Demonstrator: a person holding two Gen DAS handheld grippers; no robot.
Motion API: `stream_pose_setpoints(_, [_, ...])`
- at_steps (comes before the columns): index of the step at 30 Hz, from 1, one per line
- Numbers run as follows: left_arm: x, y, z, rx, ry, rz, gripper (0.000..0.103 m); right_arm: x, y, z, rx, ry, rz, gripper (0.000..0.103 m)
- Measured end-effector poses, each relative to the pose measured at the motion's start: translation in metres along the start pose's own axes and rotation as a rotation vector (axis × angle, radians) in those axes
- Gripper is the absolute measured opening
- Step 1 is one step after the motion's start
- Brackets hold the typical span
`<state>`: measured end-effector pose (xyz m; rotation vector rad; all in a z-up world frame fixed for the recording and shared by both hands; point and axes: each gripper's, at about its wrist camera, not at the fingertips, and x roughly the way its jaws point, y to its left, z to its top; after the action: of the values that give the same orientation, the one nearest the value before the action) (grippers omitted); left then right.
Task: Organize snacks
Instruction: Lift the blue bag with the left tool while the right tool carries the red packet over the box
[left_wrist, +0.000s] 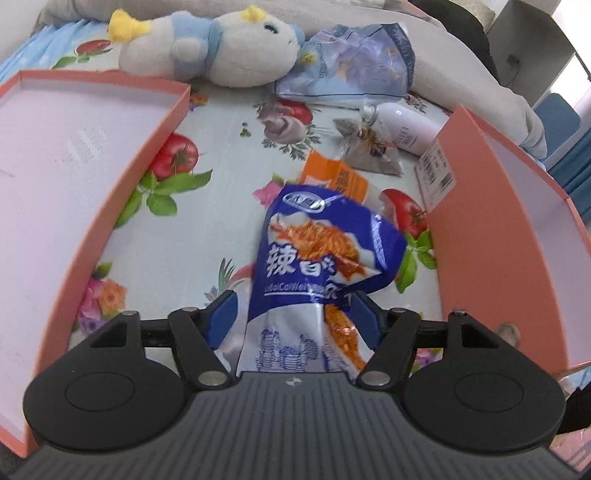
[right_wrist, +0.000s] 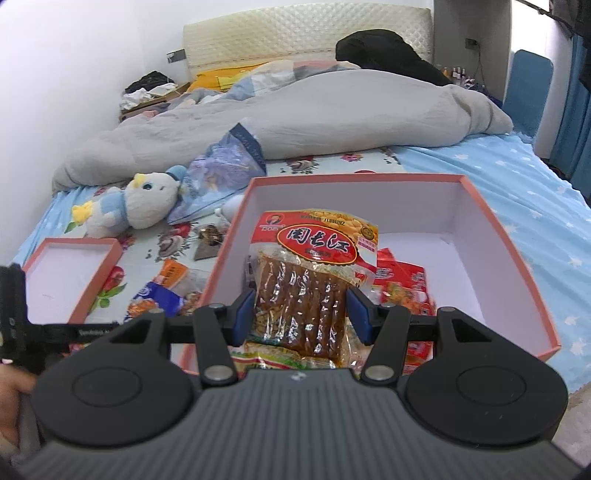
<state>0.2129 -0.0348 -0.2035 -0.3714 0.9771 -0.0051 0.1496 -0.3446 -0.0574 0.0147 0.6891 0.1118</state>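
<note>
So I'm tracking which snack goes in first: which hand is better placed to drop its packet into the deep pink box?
Right. The right gripper holds the brown snack packet over the deep pink box. The left gripper, jaws apart around the blue packet, is over the bedsheet between the boxes.

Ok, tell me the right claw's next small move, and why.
Probably open the right claw to drop the red-labelled snack pack: its pads grip the pack, which already hangs over the pink box holding other red packets.
</note>
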Motion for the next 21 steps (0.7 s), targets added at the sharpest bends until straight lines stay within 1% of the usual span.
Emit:
stream_pose_setpoints(1, [0.004,0.001,-0.002,-0.003,0.005,0.01,0.069,0.0,-0.003,-0.001,0.0,0.001,-0.005,0.056])
stream_pose_setpoints(2, [0.007,0.002,-0.003,-0.003,0.01,0.017,0.066,0.001,-0.006,-0.001,0.001,0.002,-0.008,0.056])
stream_pose_setpoints(4, [0.009,0.001,-0.005,0.008,-0.013,0.027,0.063,0.003,-0.012,-0.002,0.008,0.006,-0.015,0.056])
stream_pose_setpoints(5, [0.01,0.0,-0.005,0.014,-0.017,0.036,0.06,0.004,-0.014,-0.003,0.009,0.008,-0.018,0.056])
stream_pose_setpoints(7, [0.011,-0.002,-0.004,0.018,-0.026,0.044,0.051,0.006,-0.018,-0.004,0.013,0.009,-0.021,0.056])
stream_pose_setpoints(9, [0.012,-0.003,-0.004,0.011,-0.026,0.033,0.037,0.007,-0.021,-0.004,0.014,0.008,-0.02,0.056])
stream_pose_setpoints(11, [0.01,-0.007,-0.005,0.021,-0.032,0.037,0.033,0.008,-0.023,-0.006,0.016,0.009,-0.019,0.056])
stream_pose_setpoints(14, [0.005,-0.013,-0.006,0.042,-0.034,0.05,0.029,0.01,-0.025,-0.007,0.017,0.012,-0.018,0.056])
stream_pose_setpoints(16, [-0.001,-0.016,-0.005,0.045,-0.041,0.043,0.029,0.01,-0.026,-0.007,0.022,0.012,-0.015,0.056])
stream_pose_setpoints(19, [-0.015,-0.023,-0.002,0.059,-0.06,0.051,0.028,0.01,-0.027,-0.004,0.018,0.011,-0.014,0.056])
stream_pose_setpoints(21, [-0.025,-0.026,0.002,0.049,-0.074,0.041,0.028,0.01,-0.027,-0.003,0.015,0.011,-0.014,0.056])
